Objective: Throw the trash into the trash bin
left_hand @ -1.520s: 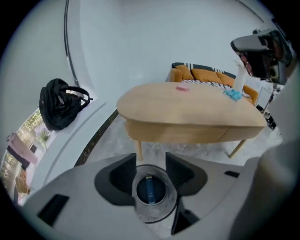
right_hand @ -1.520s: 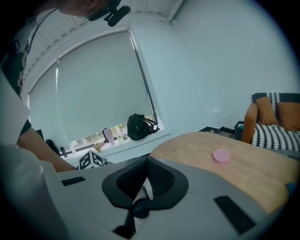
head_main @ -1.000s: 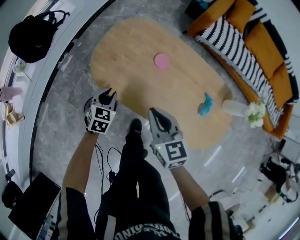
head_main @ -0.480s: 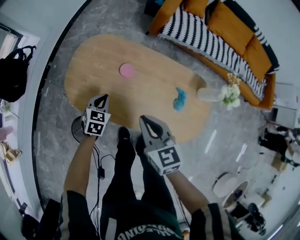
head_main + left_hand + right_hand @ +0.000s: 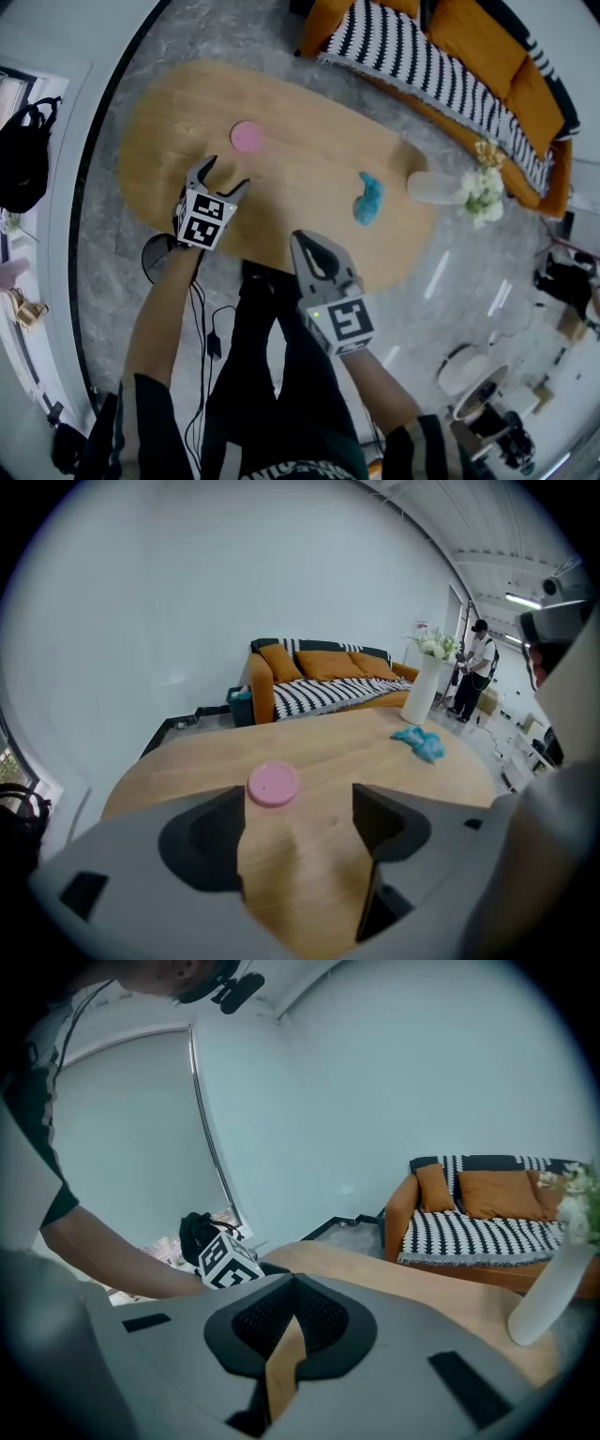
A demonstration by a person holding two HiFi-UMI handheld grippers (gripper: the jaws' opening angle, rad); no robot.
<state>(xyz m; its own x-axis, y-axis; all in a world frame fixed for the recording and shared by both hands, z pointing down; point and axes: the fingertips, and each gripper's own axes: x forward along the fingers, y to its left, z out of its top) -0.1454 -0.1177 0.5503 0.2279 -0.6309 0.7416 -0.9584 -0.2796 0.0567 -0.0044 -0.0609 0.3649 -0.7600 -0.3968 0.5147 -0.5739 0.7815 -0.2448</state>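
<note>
Reaching for the pink disc [image 5: 247, 136] on the worktop [image 5: 305, 117], the left hand-held gripper [image 5: 228, 173] has just been spreading its empty jaws while the right hand-held gripper [image 5: 302, 240] sits pinched together; next it likely must lower around the disc and clamp.

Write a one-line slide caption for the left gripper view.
Left tongs, just opened and empty, hover over the wooden table, a pink disc just beyond them; a crumpled blue wad lies farther right.

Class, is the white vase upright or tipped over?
Upright: the white vase stands on its base on the table, flowers at the top.
</note>
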